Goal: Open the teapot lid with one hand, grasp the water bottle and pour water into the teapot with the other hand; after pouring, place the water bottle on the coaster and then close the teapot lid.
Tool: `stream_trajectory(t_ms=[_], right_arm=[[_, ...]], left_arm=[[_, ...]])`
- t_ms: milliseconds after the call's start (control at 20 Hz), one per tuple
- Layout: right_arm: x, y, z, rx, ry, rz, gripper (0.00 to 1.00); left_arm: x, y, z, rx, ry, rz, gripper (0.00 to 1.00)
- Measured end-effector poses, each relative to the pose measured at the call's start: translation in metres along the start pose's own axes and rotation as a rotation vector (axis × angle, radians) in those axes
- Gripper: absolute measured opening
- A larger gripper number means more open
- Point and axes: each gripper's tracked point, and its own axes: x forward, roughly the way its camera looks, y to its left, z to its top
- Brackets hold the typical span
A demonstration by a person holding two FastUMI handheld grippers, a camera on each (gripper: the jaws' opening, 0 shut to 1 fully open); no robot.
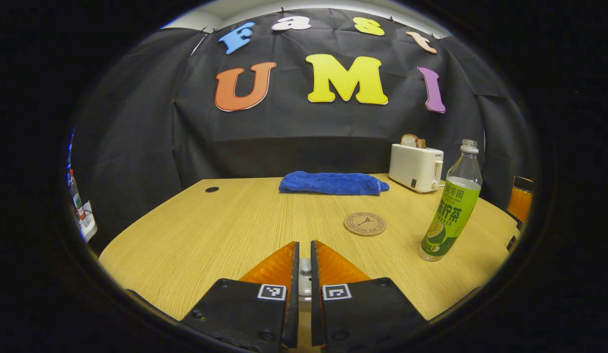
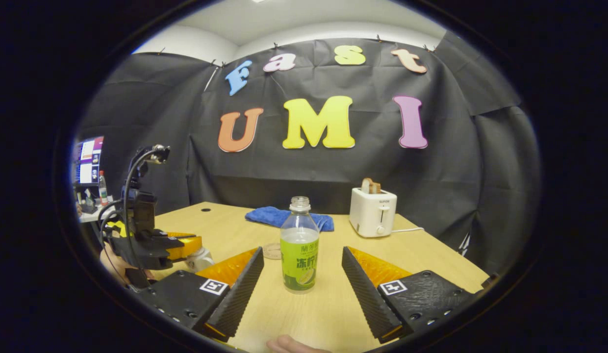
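My left gripper is shut on a small white knob, the teapot lid's handle, pinched between its fingers. The right gripper view shows that gripper at the left, over the white teapot; I cannot tell whether the lid is lifted. The clear water bottle with a green label stands uncapped and upright. It is just ahead of my right gripper, which is open with a finger on each side and touches nothing. In the left gripper view the bottle stands at the right. The round cork coaster lies left of it.
A folded blue towel lies at the back of the wooden table. A white toaster with bread in it stands at the back right, its cord trailing right. A monitor and clutter sit beyond the table's left edge.
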Motion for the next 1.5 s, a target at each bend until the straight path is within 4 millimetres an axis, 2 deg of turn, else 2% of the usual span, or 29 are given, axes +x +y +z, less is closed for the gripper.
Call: stream_trajectory(t_ms=[200, 500, 650, 950, 1050, 1150, 1250, 1500], right_arm=[[0.003, 0.001, -0.009, 0.001, 0.012, 0.003, 0.96], [0.015, 0.004, -0.018, 0.001, 0.016, -0.001, 0.96], [0.029, 0.006, -0.022, 0.01, 0.031, -0.013, 0.97], [0.055, 0.012, -0.033, -0.01, 0.068, -0.066, 0.97], [0.062, 0.003, -0.035, -0.037, 0.079, -0.147, 0.94], [0.07, 0.01, -0.037, -0.038, 0.089, -0.157, 0.96], [0.08, 0.011, -0.045, -0.006, 0.119, -0.161, 0.98], [0.106, 0.012, -0.052, 0.036, 0.153, -0.157, 0.93]], left_arm=[[-0.002, 0.004, 0.004, -0.008, -0.018, 0.009, 0.06], [-0.022, 0.017, 0.036, -0.072, -0.094, 0.011, 0.04], [-0.039, 0.02, 0.052, -0.138, -0.121, -0.011, 0.04], [-0.067, 0.032, 0.071, -0.12, -0.132, -0.012, 0.04], [-0.077, 0.034, 0.078, -0.104, -0.15, -0.014, 0.04], [-0.086, 0.035, 0.082, -0.089, -0.156, -0.019, 0.04], [-0.093, 0.036, 0.088, -0.097, -0.159, -0.035, 0.04], [-0.099, 0.045, 0.09, -0.085, -0.165, -0.026, 0.04]])
